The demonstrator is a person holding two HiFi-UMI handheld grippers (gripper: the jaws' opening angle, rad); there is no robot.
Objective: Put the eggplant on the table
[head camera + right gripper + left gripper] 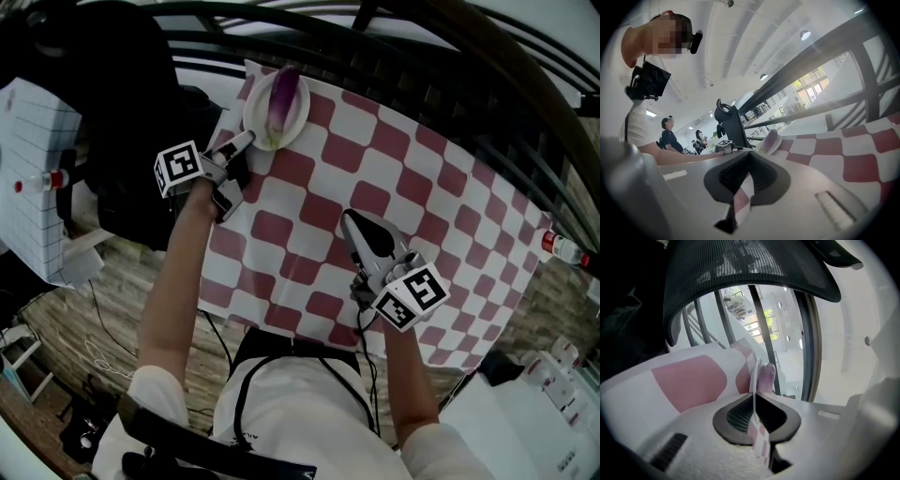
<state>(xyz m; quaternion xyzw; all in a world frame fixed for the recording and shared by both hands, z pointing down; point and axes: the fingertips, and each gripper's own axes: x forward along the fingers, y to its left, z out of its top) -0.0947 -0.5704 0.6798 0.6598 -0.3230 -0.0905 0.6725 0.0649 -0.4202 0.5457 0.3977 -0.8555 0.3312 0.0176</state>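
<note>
A purple eggplant (282, 92) lies on a white plate (257, 114) at the far left corner of the table with the red-and-white checked cloth (309, 220). My left gripper (247, 141) is at the plate's near rim. In the left gripper view its jaws (754, 397) are closed on the thin white plate rim (753, 373), and the eggplant (768, 375) rises just behind. My right gripper (349, 217) rests over the middle of the cloth, shut with nothing in it (750, 154). From there the plate (778, 144) and eggplant (769, 138) show far ahead.
A black office chair (122, 94) stands left of the table, and its mesh back (740, 268) fills the top of the left gripper view. A dark railing (422, 56) runs behind the table. A bottle (562, 247) lies at the right. People stand far off (670, 133).
</note>
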